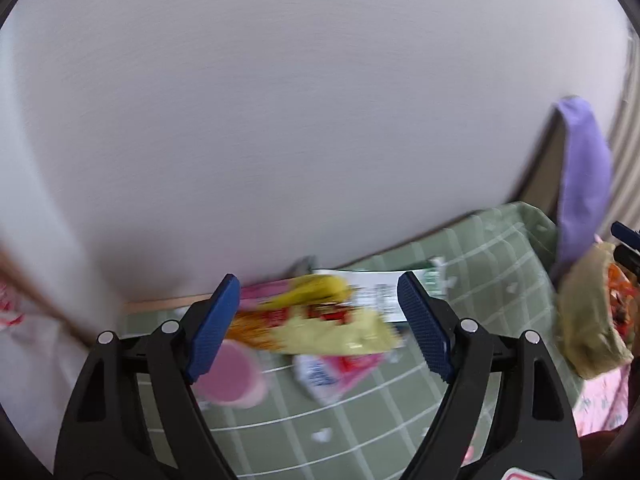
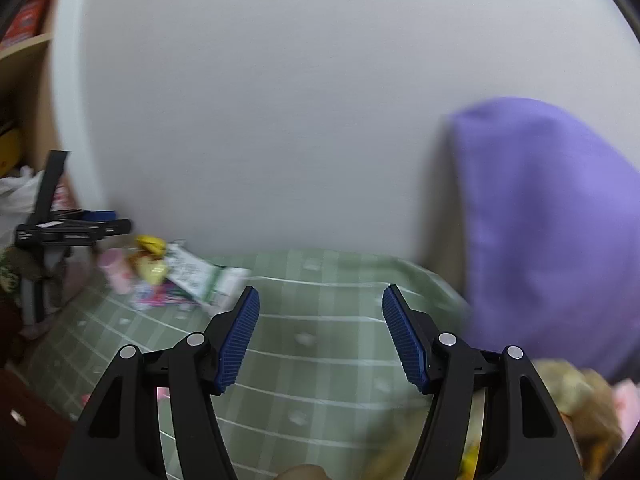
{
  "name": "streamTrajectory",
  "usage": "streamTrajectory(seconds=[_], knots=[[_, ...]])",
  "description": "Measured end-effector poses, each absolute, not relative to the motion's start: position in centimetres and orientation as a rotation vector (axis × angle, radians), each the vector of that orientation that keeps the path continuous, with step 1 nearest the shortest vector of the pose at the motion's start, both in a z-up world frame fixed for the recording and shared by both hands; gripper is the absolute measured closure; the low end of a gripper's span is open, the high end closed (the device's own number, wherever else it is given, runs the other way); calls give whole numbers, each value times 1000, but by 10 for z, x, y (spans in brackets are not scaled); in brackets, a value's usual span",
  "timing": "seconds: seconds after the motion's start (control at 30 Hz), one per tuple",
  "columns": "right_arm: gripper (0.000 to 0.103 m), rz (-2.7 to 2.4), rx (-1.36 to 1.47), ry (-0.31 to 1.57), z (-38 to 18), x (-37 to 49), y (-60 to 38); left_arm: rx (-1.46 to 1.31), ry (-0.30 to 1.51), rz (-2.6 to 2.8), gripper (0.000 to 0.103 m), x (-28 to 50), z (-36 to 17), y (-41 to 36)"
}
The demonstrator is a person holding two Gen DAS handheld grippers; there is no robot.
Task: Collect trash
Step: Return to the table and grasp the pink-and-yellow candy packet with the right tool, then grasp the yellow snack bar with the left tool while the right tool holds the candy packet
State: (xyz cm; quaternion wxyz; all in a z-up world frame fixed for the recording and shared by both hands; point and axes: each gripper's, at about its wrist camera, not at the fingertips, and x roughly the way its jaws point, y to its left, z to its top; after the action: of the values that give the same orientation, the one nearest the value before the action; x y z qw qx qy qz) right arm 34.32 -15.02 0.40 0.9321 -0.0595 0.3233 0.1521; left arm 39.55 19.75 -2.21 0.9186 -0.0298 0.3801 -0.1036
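The trash pile (image 1: 320,320) lay on the green checked bedspread (image 1: 480,248), close against the white wall (image 1: 280,120). I judged that my left tongs (image 1: 320,328), spread wide and empty over the yellow wrapper (image 1: 340,336), could pinch the bedspread too, or push the pink cup (image 1: 232,376) away, because several pieces overlapped. My right tongs (image 2: 320,336), also spread and empty, pointed downward at bare bedspread, well away from the pile, beside the purple pillow (image 2: 552,220).
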Motion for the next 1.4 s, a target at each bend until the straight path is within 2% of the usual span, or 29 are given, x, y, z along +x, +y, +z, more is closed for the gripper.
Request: streamTrajectory(seconds=[0.17,0.4,0.63,0.67,0.7,0.8,1.07,1.4], knots=[[42,512,-155,655,-10,369,-84,-151,747,-111,26,372,-24,225],[44,827,-352,632,-32,401,41,-294,770,-80,26,318,-52,254],[71,905,-530,771,-96,452,117,-354,781,-119,26,304,-63,260],[79,914,-527,802,-102,457,121,-358,778,-134,26,305,-63,259],[84,918,-511,827,-105,459,120,-361,778,-163,26,308,-63,257],[91,901,-439,826,-96,456,102,-355,800,-219,26,318,-68,243],[91,697,-258,789,-61,425,6,-381,896,-416,26,356,-90,196],[91,503,-248,857,-92,372,-73,-536,1009,-245,26,414,-103,190]])
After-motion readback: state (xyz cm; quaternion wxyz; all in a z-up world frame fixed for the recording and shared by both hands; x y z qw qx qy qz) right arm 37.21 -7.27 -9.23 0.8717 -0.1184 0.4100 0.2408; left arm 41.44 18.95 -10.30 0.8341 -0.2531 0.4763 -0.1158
